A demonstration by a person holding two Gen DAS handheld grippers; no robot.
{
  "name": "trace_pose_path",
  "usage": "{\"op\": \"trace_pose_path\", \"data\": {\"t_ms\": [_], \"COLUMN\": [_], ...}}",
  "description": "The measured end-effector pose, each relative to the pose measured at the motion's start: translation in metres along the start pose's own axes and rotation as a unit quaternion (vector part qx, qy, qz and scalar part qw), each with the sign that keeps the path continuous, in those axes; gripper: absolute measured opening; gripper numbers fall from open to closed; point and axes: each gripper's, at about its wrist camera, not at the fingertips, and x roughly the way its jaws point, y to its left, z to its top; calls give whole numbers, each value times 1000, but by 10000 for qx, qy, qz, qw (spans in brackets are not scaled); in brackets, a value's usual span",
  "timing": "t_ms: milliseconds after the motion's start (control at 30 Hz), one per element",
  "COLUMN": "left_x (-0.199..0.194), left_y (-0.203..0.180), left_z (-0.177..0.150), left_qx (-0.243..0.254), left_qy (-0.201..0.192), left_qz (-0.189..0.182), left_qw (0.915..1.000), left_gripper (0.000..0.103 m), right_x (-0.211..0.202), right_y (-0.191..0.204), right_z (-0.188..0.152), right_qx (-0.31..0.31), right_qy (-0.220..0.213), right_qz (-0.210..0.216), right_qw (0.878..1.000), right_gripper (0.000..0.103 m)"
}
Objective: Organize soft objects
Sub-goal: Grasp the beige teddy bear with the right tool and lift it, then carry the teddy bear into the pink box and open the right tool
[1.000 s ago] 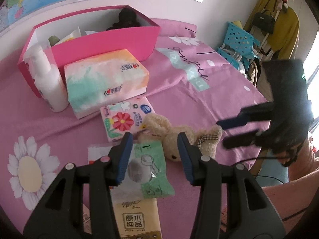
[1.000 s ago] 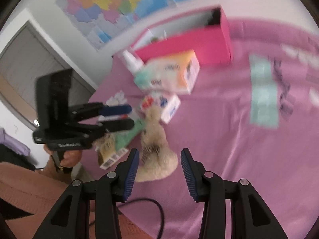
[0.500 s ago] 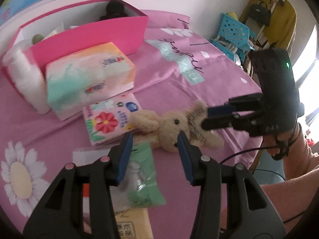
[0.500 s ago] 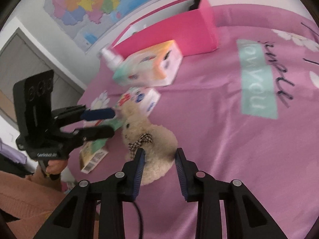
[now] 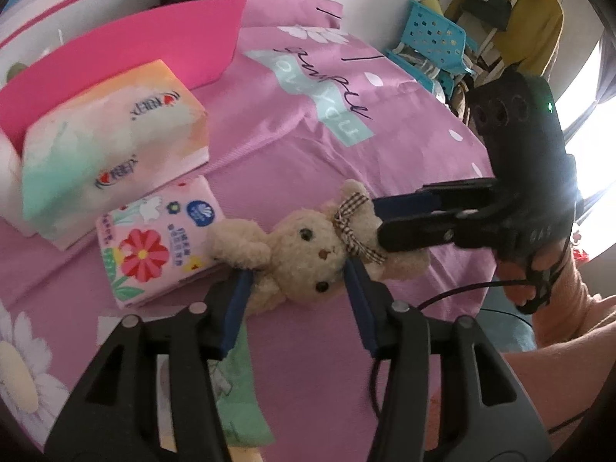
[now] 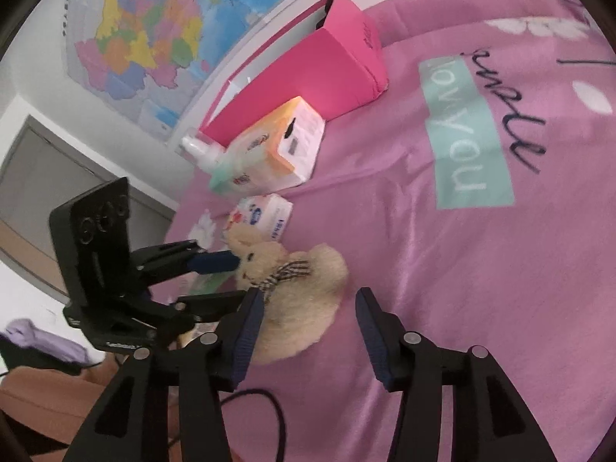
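plush bunny (image 5: pixel 308 254) at frame centre sits between both grippers' parted jaws, ungripped; uneven closing risks slip

Both grippers have closed in on the plush bunny (image 5: pixel 308 254). The left gripper (image 5: pixel 296 288) now straddles its head, and the right gripper (image 6: pixel 308 308), its jaws just reopened, straddles its body.

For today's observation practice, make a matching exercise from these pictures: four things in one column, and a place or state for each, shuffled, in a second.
1. plush bunny
2. pink box
3. flower-print tissue pack
4. large tissue pack

a. open-topped, at the back of the bed
b. touching the bunny's ears
c. lying between both grippers
d. directly in front of the box

Pairs: 1-c, 2-a, 3-b, 4-d
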Motion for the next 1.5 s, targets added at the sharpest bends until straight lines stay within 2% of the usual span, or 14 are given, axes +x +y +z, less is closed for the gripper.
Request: {"op": "trace_pose_path", "data": {"t_ms": [67, 100, 233, 400, 567, 767, 933, 1033, 1200, 1500], "left_x": [4, 6, 3, -16, -48, -80, -92, -97, -92, -62], "left_y": [-1, -2, -3, -12, -17, 2, 23, 37, 61, 111], "left_z": [1, 1, 2, 11, 30, 70, 107, 129, 157, 190], "left_qx": [-16, -17, -73, 27, 166, 139, -43, -210, -468, -895], "left_qy": [66, 80, 39, -302, -784, -1319, -1523, -1623, -1624, -1235], "left_qz": [-121, -111, -206, -201, -25, 389, 648, 861, 1132, 1461], "left_qw": [9999, 9999, 9998, 9993, 9968, 9904, 9862, 9828, 9791, 9774], "left_gripper": [51, 51, 50, 49, 49, 49, 49, 50, 49, 49], "right_x": [6, 9, 8, -9, -27, -37, -30, -21, 2, 51], "right_y": [3, 4, 11, 24, 42, 67, 84, 88, 83, 65], "right_z": [-2, -3, -3, 4, 23, 65, 110, 141, 185, 240], "right_qx": [-62, -99, -251, -545, -897, -1342, -1691, -1695, -1505, -1177], "right_qy": [27, 39, -42, -288, -600, -978, -1253, -1368, -1425, -1281], "right_qz": [-67, -58, -196, -301, -380, -387, -438, -417, -380, -598], "right_qw": [10000, 9999, 9995, 9976, 9934, 9853, 9766, 9751, 9775, 9829], "right_gripper": [49, 42, 34, 33, 32, 32, 32, 32, 32, 31]}}
